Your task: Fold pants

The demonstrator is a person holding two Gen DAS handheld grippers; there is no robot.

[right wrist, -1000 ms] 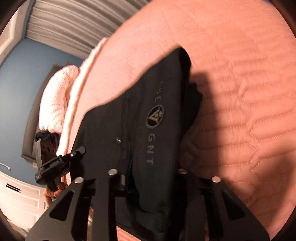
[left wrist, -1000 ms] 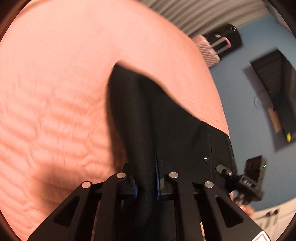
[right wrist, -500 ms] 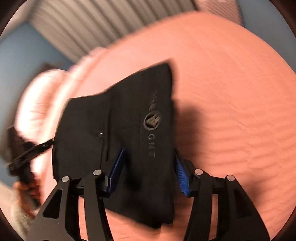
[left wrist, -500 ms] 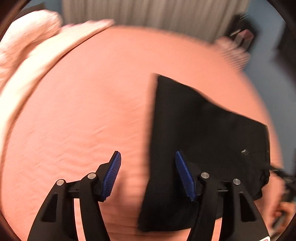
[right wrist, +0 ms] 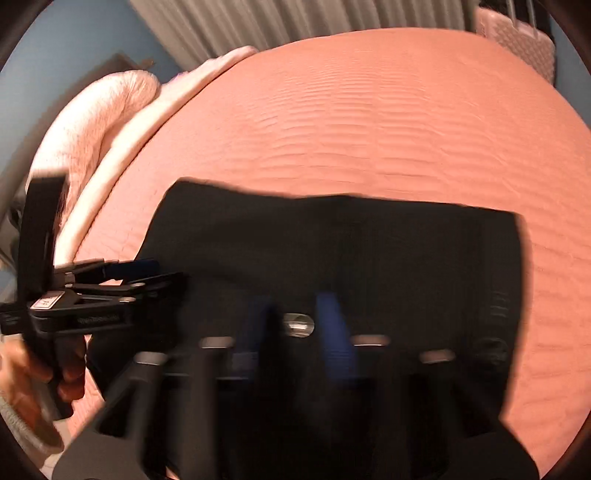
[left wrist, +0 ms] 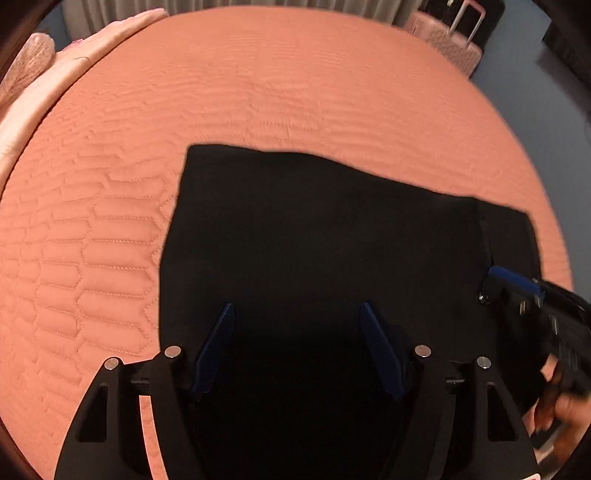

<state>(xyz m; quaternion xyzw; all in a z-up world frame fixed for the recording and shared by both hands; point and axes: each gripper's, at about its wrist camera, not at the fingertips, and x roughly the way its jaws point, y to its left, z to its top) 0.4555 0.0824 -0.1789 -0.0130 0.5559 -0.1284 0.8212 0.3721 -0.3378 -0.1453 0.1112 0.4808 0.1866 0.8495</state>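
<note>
On bedspread (left wrist: 258, 92): folded pants (left wrist: 314, 229); pillow (right wrist: 96, 122) clearer rightward.

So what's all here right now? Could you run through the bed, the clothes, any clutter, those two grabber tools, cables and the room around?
Surface: pink quilted bedspread, mostly bare.
Job's things: black pants lying folded flat on the bedspread, near edge.
Clutter: fluffy pink blanket bunched at the bed's left end.
Grippers: left gripper over the pants, jaws opening, nothing between the pads; right gripper blurred in its own view, jaws shut, whether it pinches cloth cannot be told.
Cables: nothing seen.
Surroundings: grey curtain, blue wall, pink suitcase beyond the bed.
</note>
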